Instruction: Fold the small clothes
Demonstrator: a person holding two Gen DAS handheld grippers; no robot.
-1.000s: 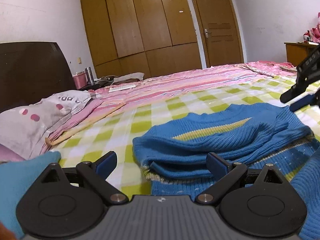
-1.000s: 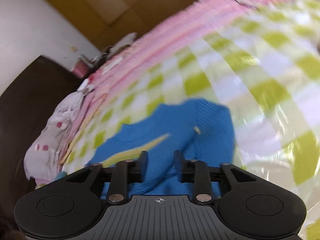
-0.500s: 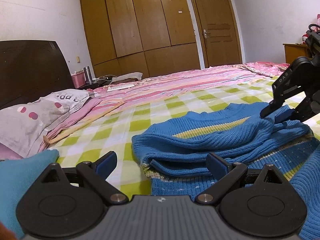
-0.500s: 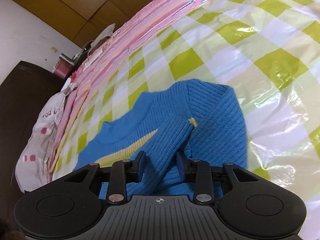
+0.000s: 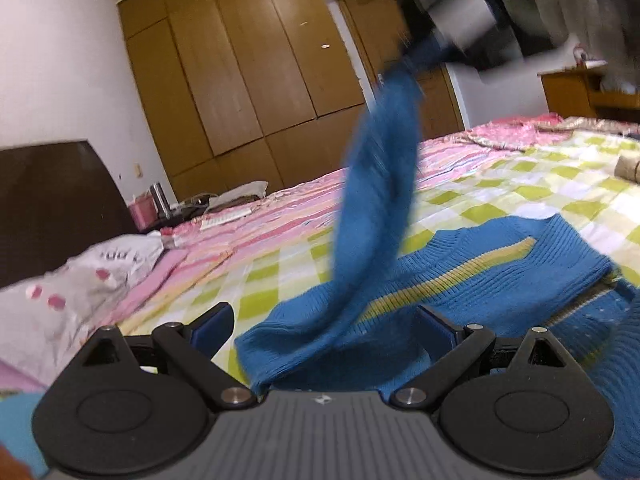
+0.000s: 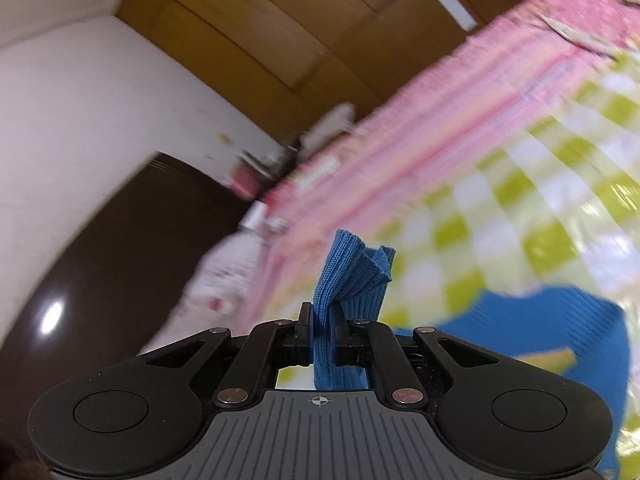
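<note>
Pinched between the pads of the right gripper (image 6: pixel 322 334) is a blue sleeve (image 6: pixel 350 276), whose jaws have just been closing and are now clenched on the ribbed knit; the cuff is seen bunched and sticking up past the fingertips. In the left wrist view the same sleeve (image 5: pixel 376 200) is stretched up from the sweater (image 5: pixel 480 276) as a long, blurred blue band, its top end held by the right gripper (image 5: pixel 420 50) high at the upper right, where only a blurred dark and grey shape can be made out. The body of the sweater is left lying on the bed (image 5: pixel 500 196), on a checked green and white cover, with a yellow stripe running across its chest and its ribbed hem bunched toward the near side. The left gripper (image 5: pixel 324 324) is held low just over the near edge of the sweater, its jaws wide apart and nothing grasped; whether its fingers touch the knit cannot be told. A pink striped sheet (image 5: pixel 280 220) is spread over the far left part of the bed, and a pale pillow (image 5: pixel 80 280) with pink dots is set at the left by a dark headboard (image 5: pixel 52 208). Wooden wardrobes (image 5: pixel 240 80) are ranged along the far wall.
</note>
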